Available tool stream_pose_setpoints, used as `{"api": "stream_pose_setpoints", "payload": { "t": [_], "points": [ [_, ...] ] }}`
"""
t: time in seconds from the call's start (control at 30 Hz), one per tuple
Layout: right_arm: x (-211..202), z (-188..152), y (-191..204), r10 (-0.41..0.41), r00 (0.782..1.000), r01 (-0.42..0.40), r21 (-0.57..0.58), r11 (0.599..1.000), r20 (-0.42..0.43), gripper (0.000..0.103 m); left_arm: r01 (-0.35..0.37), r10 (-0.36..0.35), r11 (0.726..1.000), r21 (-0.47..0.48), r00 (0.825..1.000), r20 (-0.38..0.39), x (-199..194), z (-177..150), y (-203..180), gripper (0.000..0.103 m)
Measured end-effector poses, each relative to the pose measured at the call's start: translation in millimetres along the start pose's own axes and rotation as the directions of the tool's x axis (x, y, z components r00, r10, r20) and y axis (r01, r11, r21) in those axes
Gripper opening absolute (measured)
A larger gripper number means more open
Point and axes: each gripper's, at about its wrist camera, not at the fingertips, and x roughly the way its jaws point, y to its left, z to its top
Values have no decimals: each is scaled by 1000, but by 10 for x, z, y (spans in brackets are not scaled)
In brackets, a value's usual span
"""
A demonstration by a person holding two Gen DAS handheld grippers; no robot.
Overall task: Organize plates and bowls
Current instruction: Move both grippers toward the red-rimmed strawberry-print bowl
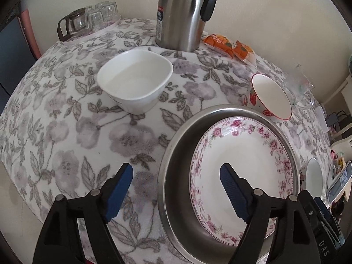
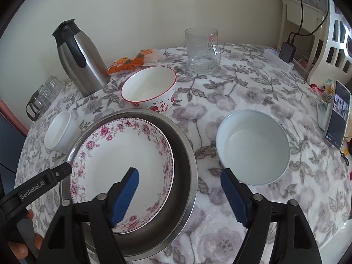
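A white plate with a pink flower border (image 1: 239, 165) (image 2: 123, 158) lies inside a steel basin (image 1: 176, 209) (image 2: 182, 154). My left gripper (image 1: 176, 169) stands open astride the basin's left rim, one pad over the plate, the other over the cloth. My right gripper (image 2: 180, 172) stands open astride the right rim in the same way. Neither presses on anything. Around the basin stand a white square bowl (image 1: 136, 77) (image 2: 60, 132), a strawberry-pattern bowl (image 1: 270, 96) (image 2: 149, 88) and a pale blue bowl (image 2: 253, 149) (image 1: 313, 176).
On the floral tablecloth (image 1: 66, 132) at the back are a steel jug (image 1: 187, 11) (image 2: 81, 59), orange snack packets (image 1: 228, 46), a glass mug (image 2: 202, 52) and a tray of glasses (image 1: 92, 19). A phone (image 2: 338, 114) leans at the right edge. A hand (image 2: 19, 248) shows bottom left.
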Motion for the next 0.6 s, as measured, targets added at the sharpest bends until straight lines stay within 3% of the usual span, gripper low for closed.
{"api": "stream_pose_setpoints", "payload": {
  "t": [0.27, 0.6],
  "points": [
    [18, -3, -23, -18, 1000, 18, 0, 1000, -7, 102, -32, 32, 999, -3, 999, 30, -19, 5, 18, 92],
    [21, -12, -56, -37, 999, 37, -2, 999, -3, 103, -52, 53, 999, -12, 997, 55, -35, 8, 43, 94]
  ]
}}
